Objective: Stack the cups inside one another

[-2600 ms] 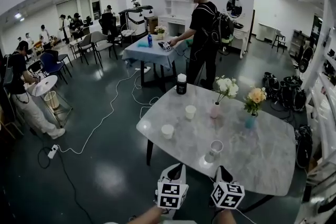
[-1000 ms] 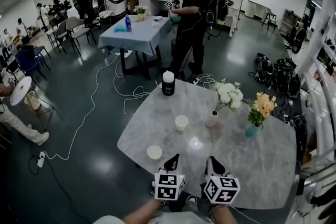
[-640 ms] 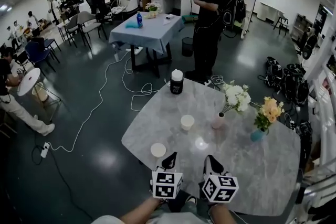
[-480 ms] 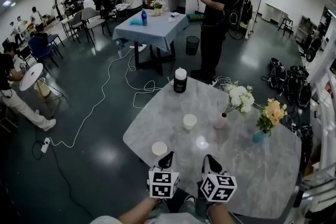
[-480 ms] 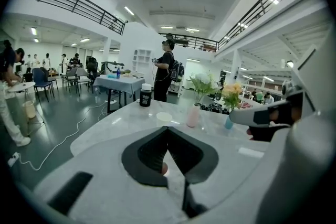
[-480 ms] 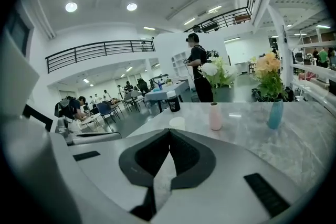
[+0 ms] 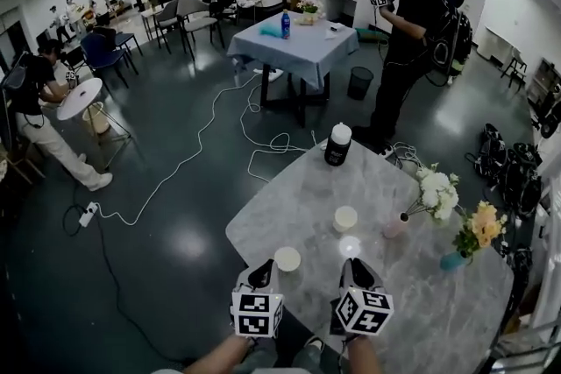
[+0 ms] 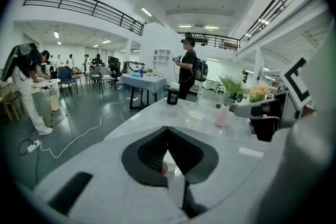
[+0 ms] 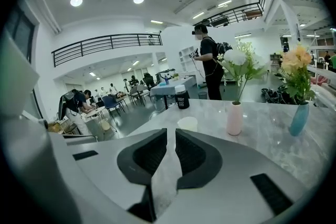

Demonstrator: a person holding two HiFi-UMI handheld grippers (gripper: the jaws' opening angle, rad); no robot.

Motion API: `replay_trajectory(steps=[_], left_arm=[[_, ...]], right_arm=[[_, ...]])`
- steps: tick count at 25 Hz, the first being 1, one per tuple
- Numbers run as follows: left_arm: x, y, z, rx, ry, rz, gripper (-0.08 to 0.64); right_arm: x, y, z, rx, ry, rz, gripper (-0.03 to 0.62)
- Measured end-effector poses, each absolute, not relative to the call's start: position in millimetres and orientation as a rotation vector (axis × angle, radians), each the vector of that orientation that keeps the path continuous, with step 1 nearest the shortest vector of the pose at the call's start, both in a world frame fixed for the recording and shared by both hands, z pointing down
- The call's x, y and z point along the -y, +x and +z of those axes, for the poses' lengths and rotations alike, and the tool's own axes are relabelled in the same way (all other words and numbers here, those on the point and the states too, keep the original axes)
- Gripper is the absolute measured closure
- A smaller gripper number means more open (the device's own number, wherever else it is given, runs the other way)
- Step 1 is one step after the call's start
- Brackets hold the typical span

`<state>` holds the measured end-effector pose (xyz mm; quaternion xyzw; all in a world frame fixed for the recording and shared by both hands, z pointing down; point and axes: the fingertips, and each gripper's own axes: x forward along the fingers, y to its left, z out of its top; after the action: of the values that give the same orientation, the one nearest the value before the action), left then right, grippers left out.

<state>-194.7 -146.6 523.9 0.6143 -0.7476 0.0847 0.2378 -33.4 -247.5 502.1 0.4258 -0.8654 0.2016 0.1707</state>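
Marble table (image 7: 421, 293): carries both cups. Jaws closed on nothing: left gripper (image 7: 262, 272), right gripper (image 7: 348, 269). Cups plain white, upright, mouths up, long axes vertical: near cup (image 7: 287, 258) at left gripper's 1 o'clock; far cup (image 7: 345, 218) at right gripper's 12 o'clock.

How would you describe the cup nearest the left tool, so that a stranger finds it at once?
Look at the grey marble table in the foreground, where two pale cups stand. This cup is the one by the table's left edge, just ahead of the left tool. The other cup stands further in, nearer the pink vase.
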Motion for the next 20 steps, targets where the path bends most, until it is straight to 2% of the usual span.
replay_trajectory(steps=[20], left_arm=[[162,-288,583,2.111,1.476,0.265,0.565]], right_arm=[[334,-74,596,2.303,1.247,0.631,0.457]])
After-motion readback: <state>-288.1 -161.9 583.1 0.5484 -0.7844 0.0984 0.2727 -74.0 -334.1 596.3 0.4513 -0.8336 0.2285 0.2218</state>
